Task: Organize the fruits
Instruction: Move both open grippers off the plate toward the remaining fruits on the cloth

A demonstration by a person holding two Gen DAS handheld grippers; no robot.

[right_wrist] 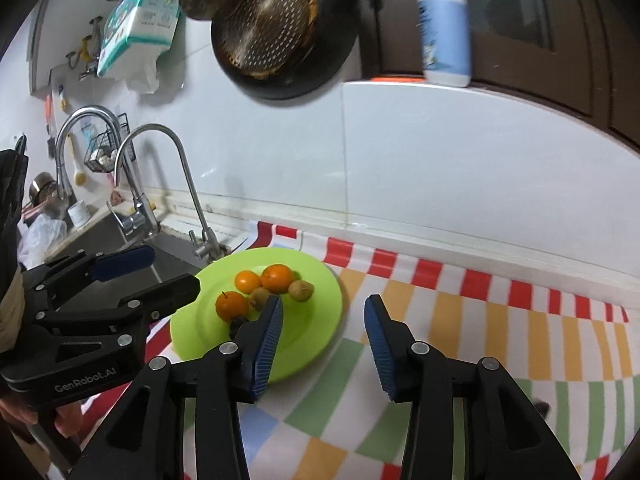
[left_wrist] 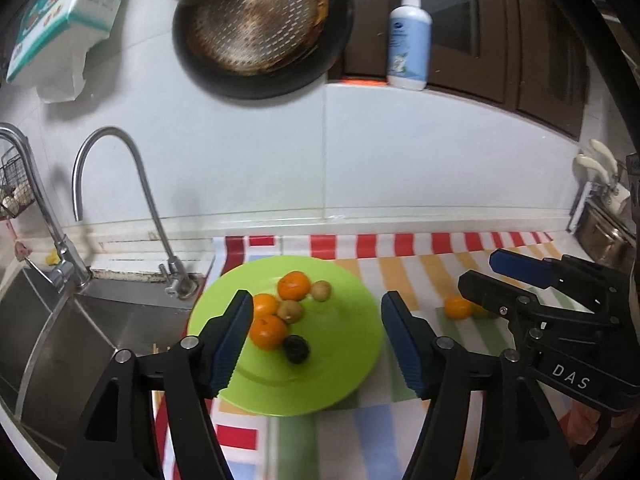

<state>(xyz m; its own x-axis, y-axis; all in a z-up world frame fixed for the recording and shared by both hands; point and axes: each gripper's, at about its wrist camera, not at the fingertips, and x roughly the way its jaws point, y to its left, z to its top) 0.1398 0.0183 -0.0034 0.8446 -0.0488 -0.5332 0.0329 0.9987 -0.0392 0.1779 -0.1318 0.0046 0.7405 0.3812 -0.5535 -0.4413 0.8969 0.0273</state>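
Observation:
A lime-green plate point(left_wrist: 340, 360) point(right_wrist: 312, 344) lies on the striped cloth beside the sink. On it are three oranges point(left_wrist: 268, 332) point(right_wrist: 277, 278), two kiwis point(left_wrist: 321, 290) point(right_wrist: 301, 290) and one dark fruit point(left_wrist: 296, 349) point(right_wrist: 239, 325). My left gripper point(left_wrist: 316, 296) point(right_wrist: 174, 268) hovers open above the plate's near side, with nothing between its blue pads. Right of the plate, another orange point(left_wrist: 458, 307) rests on the cloth with something green behind it, half hidden by my right gripper point(left_wrist: 480, 270). The right gripper point(right_wrist: 324, 300) is open and empty over the plate's right edge.
A steel sink point(left_wrist: 80, 340) with two curved faucets point(left_wrist: 108, 160) lies left of the plate. On the wall hang a dark perforated pan point(left_wrist: 260, 28) and a tissue pack point(left_wrist: 68, 12). A pump bottle point(left_wrist: 410, 36) stands on the window ledge. The striped cloth point(right_wrist: 500, 320) stretches to the right.

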